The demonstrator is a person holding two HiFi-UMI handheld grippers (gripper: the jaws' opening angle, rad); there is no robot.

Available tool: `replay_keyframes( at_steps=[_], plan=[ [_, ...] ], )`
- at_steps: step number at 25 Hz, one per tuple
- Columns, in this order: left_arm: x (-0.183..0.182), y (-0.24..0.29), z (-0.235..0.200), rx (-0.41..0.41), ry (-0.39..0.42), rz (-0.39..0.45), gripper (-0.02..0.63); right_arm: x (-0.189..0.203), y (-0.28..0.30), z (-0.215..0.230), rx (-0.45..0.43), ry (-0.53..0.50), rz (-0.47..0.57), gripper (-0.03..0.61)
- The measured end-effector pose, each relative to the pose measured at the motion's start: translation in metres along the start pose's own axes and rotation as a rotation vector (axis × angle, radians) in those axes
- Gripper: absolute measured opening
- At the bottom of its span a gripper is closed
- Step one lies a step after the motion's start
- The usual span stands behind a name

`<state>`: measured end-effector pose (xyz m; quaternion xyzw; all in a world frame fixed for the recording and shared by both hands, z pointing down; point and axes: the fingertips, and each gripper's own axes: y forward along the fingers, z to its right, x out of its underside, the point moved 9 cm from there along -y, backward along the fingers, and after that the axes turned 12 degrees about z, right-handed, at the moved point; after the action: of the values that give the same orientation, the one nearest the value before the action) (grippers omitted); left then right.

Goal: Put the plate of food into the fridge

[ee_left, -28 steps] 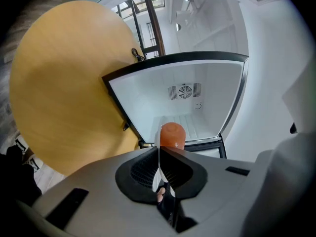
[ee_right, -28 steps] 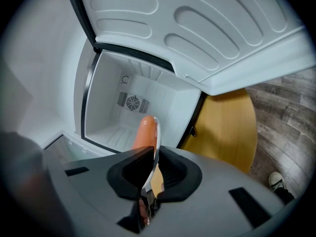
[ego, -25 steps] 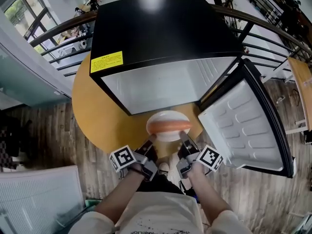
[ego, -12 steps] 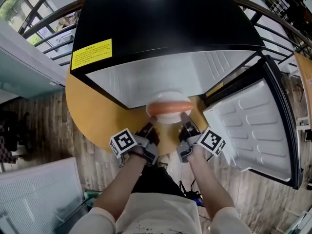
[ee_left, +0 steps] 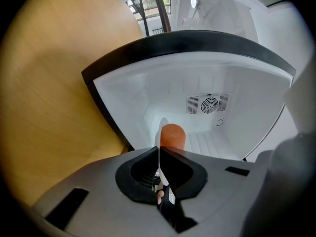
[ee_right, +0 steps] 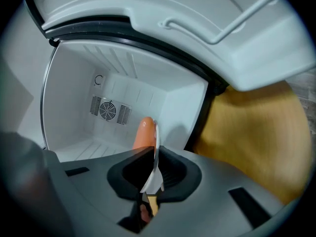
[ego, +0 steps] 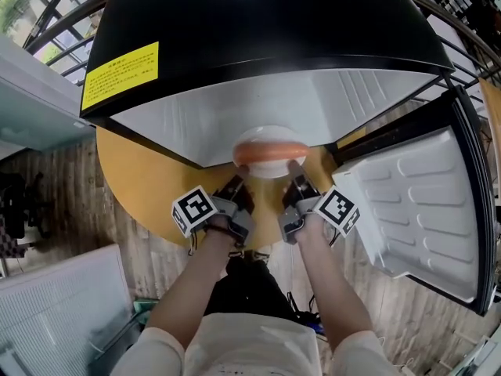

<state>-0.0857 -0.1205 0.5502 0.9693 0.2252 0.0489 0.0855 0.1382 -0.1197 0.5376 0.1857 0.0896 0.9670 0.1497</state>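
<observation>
Plate [ego: 269,169] (sausage [ego: 270,153] on it) hangs at the fridge [ego: 258,37] mouth, rim clamped by left tool [ego: 237,186] and right tool [ego: 297,182].

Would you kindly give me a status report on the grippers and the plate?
Left gripper and right gripper shut on white round plate, opposite rims. Plate, orange sausage aboard, at open mouth of black fridge. Door wide; nothing blocking.

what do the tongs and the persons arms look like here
The left tongs and right tongs have grey plastic bodies, black at the mouth. Each carries a white cube printed with black square markers. The person wears a white short-sleeved shirt; the forearms are uncovered.
</observation>
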Motion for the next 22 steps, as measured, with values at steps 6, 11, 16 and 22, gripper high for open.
replay_keyframes(
  at_steps=[6,11,16,22],
  plan=[
    [-0.005,0.015,-0.013,-0.033,-0.019,0.042,0.031,0.004,0.017,0.010,0.024,0.007,0.022,0.043],
    [-0.007,0.027,-0.017,-0.039,-0.018,0.063,0.031,0.003,0.029,0.018,0.028,0.020,0.043,0.043],
    [-0.013,0.036,-0.021,-0.045,-0.020,0.091,0.031,0.005,0.042,0.021,0.029,0.029,0.060,0.043],
    [-0.017,0.044,-0.023,-0.048,-0.015,0.148,0.031,0.009,0.055,0.025,0.032,0.045,0.087,0.043]
  ],
)
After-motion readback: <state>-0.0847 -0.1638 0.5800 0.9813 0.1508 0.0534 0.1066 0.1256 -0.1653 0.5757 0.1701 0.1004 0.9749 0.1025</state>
